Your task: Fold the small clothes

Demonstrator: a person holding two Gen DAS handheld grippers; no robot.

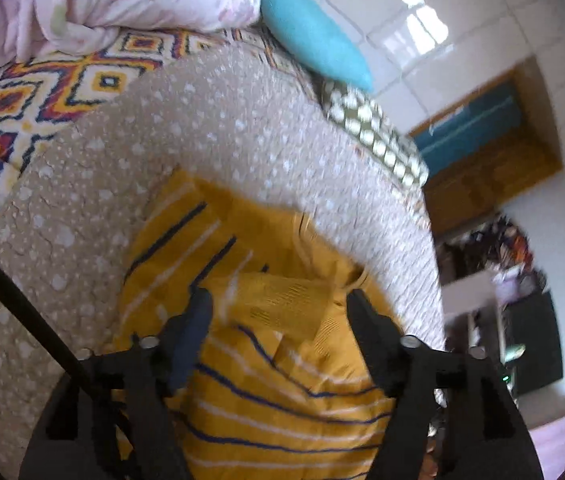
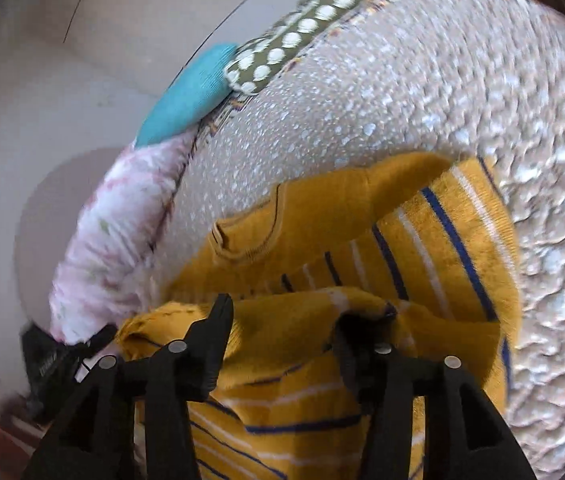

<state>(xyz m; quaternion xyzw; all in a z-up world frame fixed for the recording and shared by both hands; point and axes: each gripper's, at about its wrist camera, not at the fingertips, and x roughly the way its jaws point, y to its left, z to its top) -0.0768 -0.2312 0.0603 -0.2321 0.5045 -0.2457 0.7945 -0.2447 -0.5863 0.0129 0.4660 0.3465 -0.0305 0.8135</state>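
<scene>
Letting go after a fold: left gripper point(image 1: 278, 300) and right gripper point(image 2: 282, 316) both stand open over the yellow striped sweater point(image 1: 282, 412); next, smooth it flat.

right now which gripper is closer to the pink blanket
Right. The right gripper hangs just beside the pink blanket; the left gripper has it far across the bed.

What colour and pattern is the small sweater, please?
Mustard yellow sweater with navy and white stripes; clearest in the right wrist view.
</scene>
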